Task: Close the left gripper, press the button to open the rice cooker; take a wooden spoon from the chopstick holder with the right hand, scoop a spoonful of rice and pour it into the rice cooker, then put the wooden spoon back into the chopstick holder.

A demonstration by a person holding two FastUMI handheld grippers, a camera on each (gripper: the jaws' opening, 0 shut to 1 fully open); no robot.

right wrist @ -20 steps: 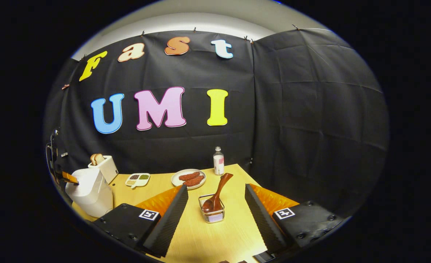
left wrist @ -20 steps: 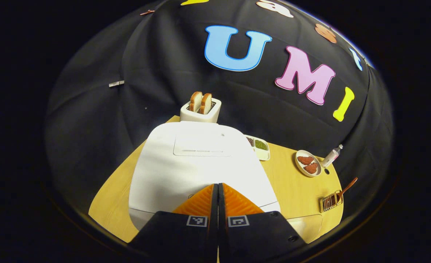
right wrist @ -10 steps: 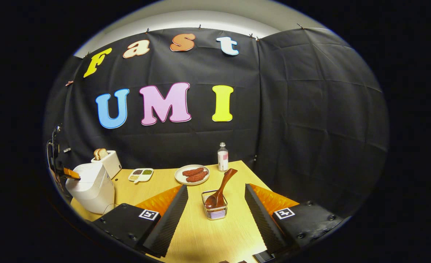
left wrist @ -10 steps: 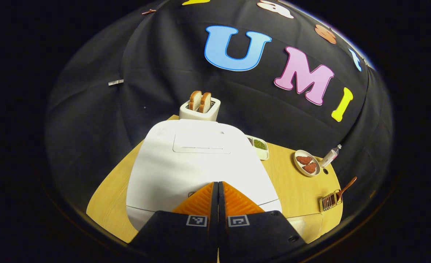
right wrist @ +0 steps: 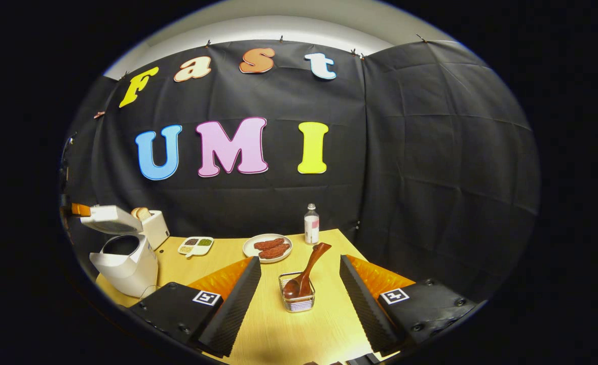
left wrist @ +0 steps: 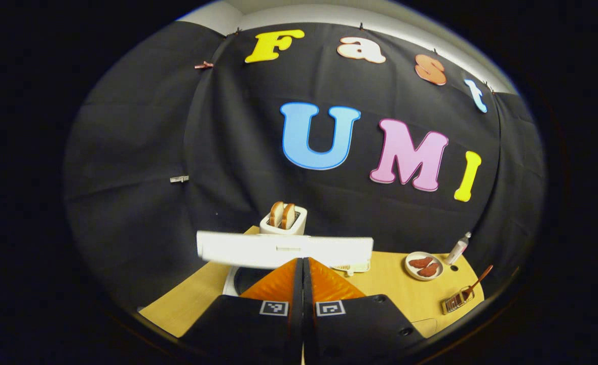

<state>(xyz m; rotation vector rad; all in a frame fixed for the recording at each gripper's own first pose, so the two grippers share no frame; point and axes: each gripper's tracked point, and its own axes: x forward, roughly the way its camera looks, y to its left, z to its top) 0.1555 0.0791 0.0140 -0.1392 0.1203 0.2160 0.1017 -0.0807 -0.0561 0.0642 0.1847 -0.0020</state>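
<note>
While lid (left wrist: 285,250) rises, spoon (right wrist: 306,271) between right fingers (right wrist: 238,296)

White toaster (right wrist: 154,228) with two bread slices (left wrist: 283,215) at back left of the wooden surface (right wrist: 278,334). Small divided dish (right wrist: 196,245) of grains beside it, then a white plate (right wrist: 267,247) with reddish meat pieces, and a small bottle (right wrist: 311,223) upright near the back edge.
</note>
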